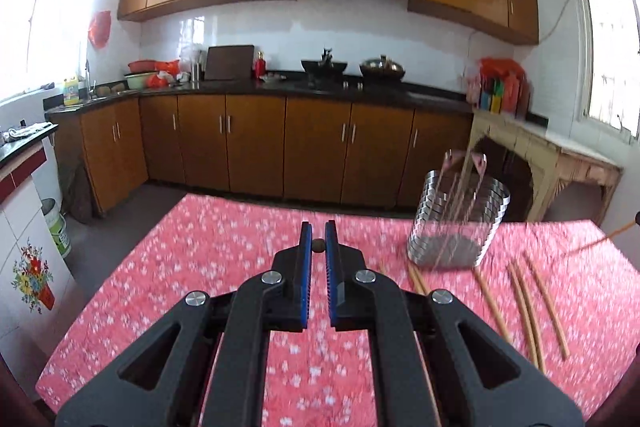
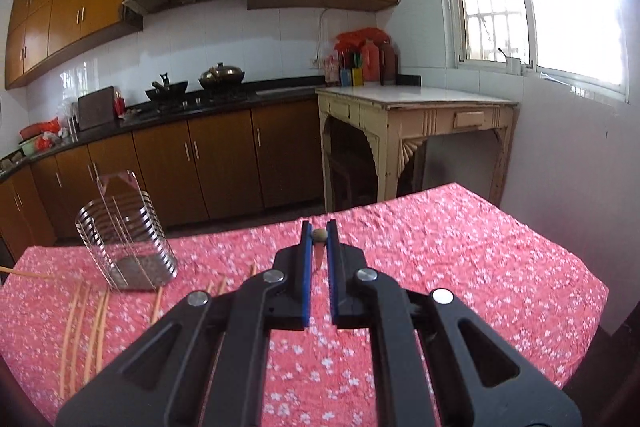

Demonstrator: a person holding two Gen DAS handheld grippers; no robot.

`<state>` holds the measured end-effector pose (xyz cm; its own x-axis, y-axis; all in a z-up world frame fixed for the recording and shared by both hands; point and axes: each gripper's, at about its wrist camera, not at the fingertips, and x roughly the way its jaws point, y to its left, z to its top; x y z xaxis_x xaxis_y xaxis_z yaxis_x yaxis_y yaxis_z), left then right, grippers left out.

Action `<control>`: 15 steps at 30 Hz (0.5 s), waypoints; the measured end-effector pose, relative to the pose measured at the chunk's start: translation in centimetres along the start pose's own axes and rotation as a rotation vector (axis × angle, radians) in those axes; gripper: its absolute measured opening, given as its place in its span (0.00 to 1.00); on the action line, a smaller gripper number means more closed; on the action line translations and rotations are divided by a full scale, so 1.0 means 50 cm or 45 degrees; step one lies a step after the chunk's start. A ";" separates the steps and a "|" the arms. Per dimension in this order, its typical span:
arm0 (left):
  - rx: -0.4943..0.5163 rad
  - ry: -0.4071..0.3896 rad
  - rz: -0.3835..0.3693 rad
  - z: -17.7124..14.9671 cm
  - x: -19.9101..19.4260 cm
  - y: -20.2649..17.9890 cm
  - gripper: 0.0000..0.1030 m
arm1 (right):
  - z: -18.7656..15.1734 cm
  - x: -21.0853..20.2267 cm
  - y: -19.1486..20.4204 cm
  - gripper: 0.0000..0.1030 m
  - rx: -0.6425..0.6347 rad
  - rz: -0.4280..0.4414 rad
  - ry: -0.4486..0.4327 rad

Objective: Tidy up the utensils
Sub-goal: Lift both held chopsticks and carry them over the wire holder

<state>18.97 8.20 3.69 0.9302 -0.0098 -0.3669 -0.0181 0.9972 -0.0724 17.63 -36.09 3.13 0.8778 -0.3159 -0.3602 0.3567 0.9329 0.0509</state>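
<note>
Each gripper, left (image 1: pixel 319 245) and right (image 2: pixel 319 235), is clamped nearly shut on one chopstick's end, apparently lifted for dropping into the metal holder (image 1: pixel 458 223) at the table's far edge, while loose chopsticks (image 1: pixel 524 311) lie just near of it.

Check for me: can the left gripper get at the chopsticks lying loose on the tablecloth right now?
Probably not yet. The left gripper is shut on a chopstick already, so its jaws are taken. The way itself looks free: the loose chopsticks lie bare on the tablecloth beside the metal holder.
</note>
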 end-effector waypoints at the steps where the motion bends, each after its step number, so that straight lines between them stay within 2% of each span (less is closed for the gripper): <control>1: -0.007 -0.016 -0.001 0.014 0.002 0.001 0.06 | 0.012 -0.004 0.005 0.07 -0.006 0.003 -0.019; 9: -0.027 -0.103 0.021 0.071 -0.004 0.002 0.06 | 0.070 -0.027 0.020 0.07 -0.001 0.060 -0.096; 15: -0.024 -0.131 -0.012 0.097 -0.018 -0.006 0.06 | 0.104 -0.050 0.034 0.07 0.024 0.153 -0.127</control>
<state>19.94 8.27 8.53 0.9631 -0.0102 -0.2691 -0.0156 0.9955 -0.0934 17.71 -34.60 8.99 0.9415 -0.2190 -0.2561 0.2524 0.9618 0.1057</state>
